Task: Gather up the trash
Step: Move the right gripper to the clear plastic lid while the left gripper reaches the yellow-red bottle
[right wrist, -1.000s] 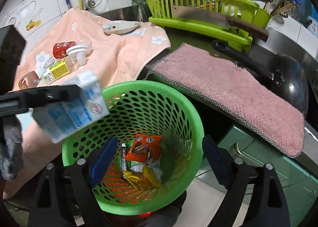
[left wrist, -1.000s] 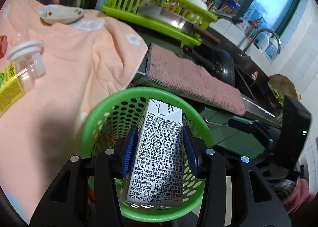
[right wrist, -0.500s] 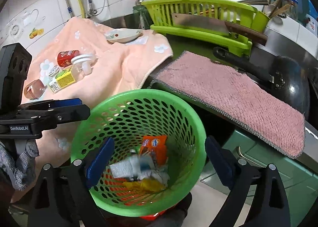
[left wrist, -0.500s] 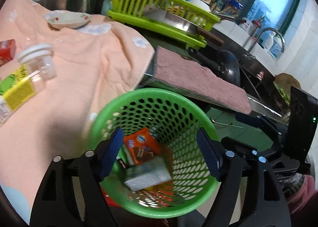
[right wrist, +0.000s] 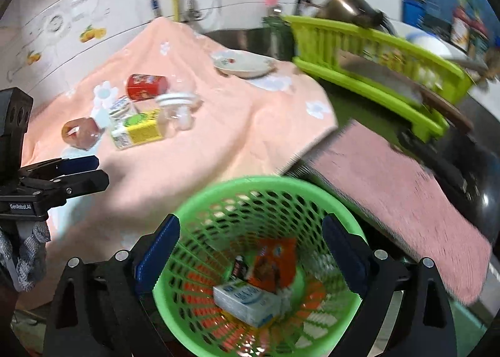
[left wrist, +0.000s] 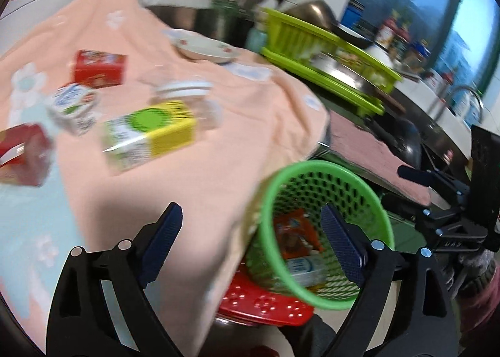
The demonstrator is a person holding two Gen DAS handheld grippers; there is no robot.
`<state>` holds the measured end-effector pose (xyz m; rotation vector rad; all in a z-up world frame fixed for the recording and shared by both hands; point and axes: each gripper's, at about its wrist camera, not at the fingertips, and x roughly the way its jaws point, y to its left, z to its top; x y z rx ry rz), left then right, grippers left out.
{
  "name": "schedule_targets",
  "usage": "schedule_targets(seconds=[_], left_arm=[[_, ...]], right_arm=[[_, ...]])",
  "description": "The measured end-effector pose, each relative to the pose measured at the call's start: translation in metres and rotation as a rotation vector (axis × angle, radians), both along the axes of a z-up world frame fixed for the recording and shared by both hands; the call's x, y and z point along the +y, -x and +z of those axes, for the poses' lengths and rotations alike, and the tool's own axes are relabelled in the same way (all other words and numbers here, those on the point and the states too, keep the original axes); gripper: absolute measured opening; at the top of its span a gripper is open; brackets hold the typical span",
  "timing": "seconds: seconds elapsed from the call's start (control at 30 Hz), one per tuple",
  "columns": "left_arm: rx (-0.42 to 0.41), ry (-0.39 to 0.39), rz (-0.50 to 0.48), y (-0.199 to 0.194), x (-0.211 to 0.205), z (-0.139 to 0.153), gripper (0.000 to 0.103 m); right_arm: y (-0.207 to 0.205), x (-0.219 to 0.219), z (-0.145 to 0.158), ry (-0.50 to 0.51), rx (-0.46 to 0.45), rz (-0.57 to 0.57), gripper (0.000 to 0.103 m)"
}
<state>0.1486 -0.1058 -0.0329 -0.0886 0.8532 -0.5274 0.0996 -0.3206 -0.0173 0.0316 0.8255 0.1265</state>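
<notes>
On the peach cloth (right wrist: 200,151) spread over the counter, several pieces of trash lie close together: a yellow-and-green carton (right wrist: 137,132) on its side, a clear jar (right wrist: 178,110) with a white lid just behind it, a red can (right wrist: 145,86) farther back, a small white cup (left wrist: 73,107) beside the carton, and a reddish packet (right wrist: 81,133) at the left end of the group. Farther back on the same cloth sits a white dish (right wrist: 243,65). Below the cloth's hanging edge stands the green basket (right wrist: 218,197), a perforated plastic bin resting on something red (left wrist: 265,304). Inside it lie a white-and-blue milk carton (right wrist: 247,297) on its side, an orange snack wrapper (right wrist: 276,263) just above it, and a small dark packet (right wrist: 240,268) beside the wrapper. The left gripper (left wrist: 251,243) has its jaws opening, with nothing between the blue pads; through the gap show the cloth's edge and the near side of the basket. The right gripper (right wrist: 250,249) hangs directly over the basket with its jaws spread wide and empty, the basket's mouth framed between them. To the right, a pink mat (right wrist: 406,191) covers the counter edge, and behind it a lime dish rack (right wrist: 375,60) holds kitchenware; the picture there is blurred.
</notes>
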Motion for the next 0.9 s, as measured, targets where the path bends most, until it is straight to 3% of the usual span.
schedule_targets(seconds=[0.53, 0.9], left_arm=[[-0.009, -0.028, 0.257, -0.003, 0.131, 0.015, 0.089], [0.024, -0.005, 0.406, -0.017, 0.193, 0.017, 0.089]], right_arm=[[-0.123, 0.113, 0.022, 0.117, 0.017, 0.286, 0.076], [-0.216, 0.172, 0.010, 0.230, 0.076, 0.414, 0.065]])
